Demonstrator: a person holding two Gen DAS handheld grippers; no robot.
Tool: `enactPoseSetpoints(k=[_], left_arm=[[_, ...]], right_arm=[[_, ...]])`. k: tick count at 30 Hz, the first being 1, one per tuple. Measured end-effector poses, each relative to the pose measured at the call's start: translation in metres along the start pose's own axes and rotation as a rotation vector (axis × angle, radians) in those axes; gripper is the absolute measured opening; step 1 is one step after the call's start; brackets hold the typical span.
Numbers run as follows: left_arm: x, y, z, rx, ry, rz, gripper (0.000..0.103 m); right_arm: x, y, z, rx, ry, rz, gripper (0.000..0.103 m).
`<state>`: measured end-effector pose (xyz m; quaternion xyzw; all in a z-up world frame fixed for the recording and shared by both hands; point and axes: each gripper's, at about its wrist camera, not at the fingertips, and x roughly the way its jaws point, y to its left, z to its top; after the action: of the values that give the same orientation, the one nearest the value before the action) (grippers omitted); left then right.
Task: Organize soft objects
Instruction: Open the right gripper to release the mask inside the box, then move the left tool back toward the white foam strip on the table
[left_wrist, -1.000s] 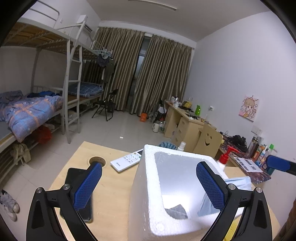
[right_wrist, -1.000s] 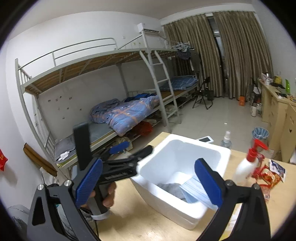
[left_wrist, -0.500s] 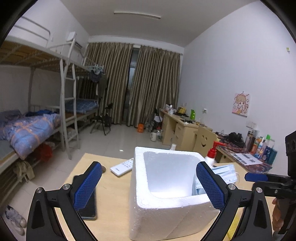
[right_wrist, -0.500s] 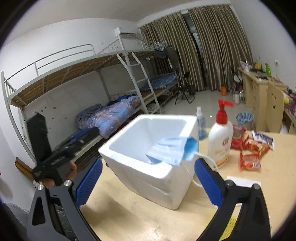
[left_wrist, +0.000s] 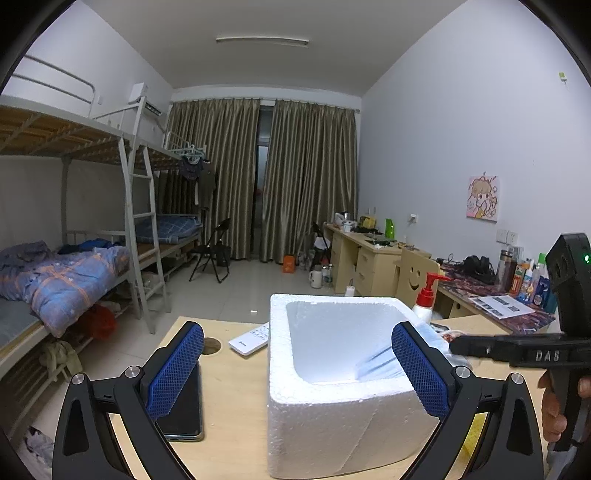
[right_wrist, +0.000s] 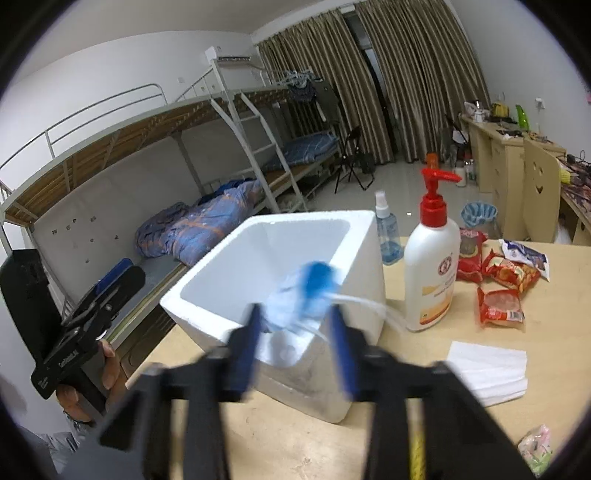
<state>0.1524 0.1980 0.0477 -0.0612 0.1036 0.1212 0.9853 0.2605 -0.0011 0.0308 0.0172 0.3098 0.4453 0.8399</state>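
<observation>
Right gripper (right_wrist: 297, 321) is partly closed around a blue face mask (right_wrist: 299, 295); the pads sit at the mask's two sides, but the frame is motion-blurred there, so firm contact cannot be told; the mask is bunched and sits over the near rim of the white foam box (right_wrist: 354, 236), with its white ear loop (right_wrist: 369, 301) trailing right over the box edge; in the left wrist view the mask (left_wrist: 376, 363) shows as a pale blue streak at the box's (left_wrist: 332, 413) right wall, partly behind the left gripper's right pad.

Left gripper (left_wrist: 297, 373) is wide open and empty; its pads straddle the near-left part of the box without touching it; the right gripper's black body comes in from the right edge of that view, with a hand (left_wrist: 557, 410) on its handle.

The box stands upright on a light wooden table (right_wrist: 295, 435); a pump bottle (right_wrist: 432, 266) with a red top stands just right of the box; a small spray bottle (right_wrist: 388, 230) stands behind it, beside the box's far corner; red snack packets (right_wrist: 498, 280) lie further right; a folded white tissue (right_wrist: 487, 373) lies on the table near the right gripper; left of the box lie a white remote (left_wrist: 249, 338) and a dark phone (left_wrist: 184, 410), the phone partly under the left gripper's left pad.
</observation>
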Motion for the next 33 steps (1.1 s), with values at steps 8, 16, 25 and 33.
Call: enactPoseSetpoints(k=[8,16,25,33], left_arm=[[0.000,-0.001,-0.002,0.002,0.002,0.005,0.102],[-0.007,-0.008,-0.005,0.024,0.014,-0.018,0.102],[-0.025,-0.029,-0.011,0.046,0.036,-0.065,0.102],[-0.049,-0.052,-0.017,0.054,0.011,-0.118,0.102]], right_arm=[[-0.013,0.019,0.008,-0.053,-0.057,-0.021,0.021],[-0.038,0.033,0.005,-0.088,-0.111,-0.020,0.022],[-0.069,0.040,-0.014,-0.128,-0.158,-0.091,0.022],[-0.111,0.037,-0.036,-0.115,-0.257,-0.186,0.063]])
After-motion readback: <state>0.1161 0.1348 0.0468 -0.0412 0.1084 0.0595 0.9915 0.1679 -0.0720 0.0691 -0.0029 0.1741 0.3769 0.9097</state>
